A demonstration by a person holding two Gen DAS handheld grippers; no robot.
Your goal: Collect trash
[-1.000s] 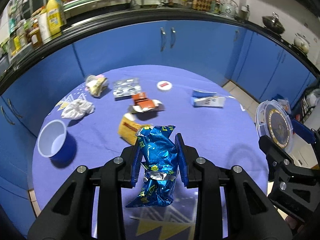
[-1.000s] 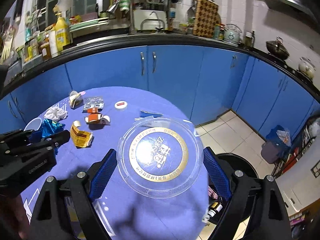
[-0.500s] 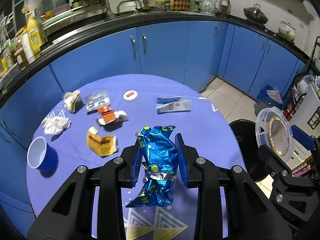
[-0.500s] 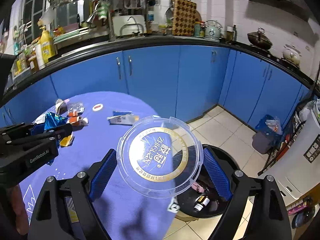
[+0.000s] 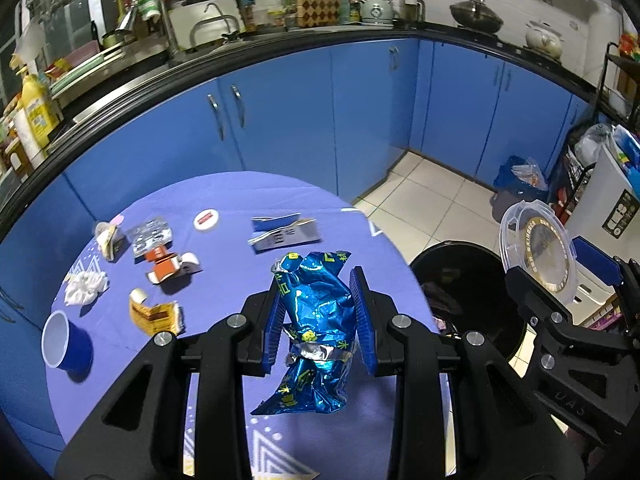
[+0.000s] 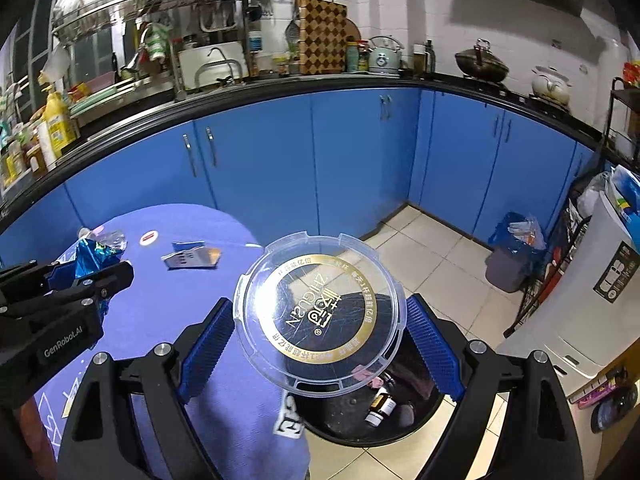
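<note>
Clear plastic, ringed in gold, the round lid reads "ZHIGUAN" across its dark centre, with small Chinese characters around the band. The right hand-held gripper pinches it by the rim between blue ribbed pads, above the black trash bin on the tiled floor, where a small brown bottle lies inside. The left hand-held gripper is pressed onto a crumpled blue foil snack bag with yellow characters, held over the near edge of the purple tabletop; its body bears "GenRobot.AI" in the right wrist view. Farther out on the tabletop lie a torn blue-and-silver carton, a white cap with a red label, an orange wrapper, a crumpled tissue and a blue paper cup.
</note>
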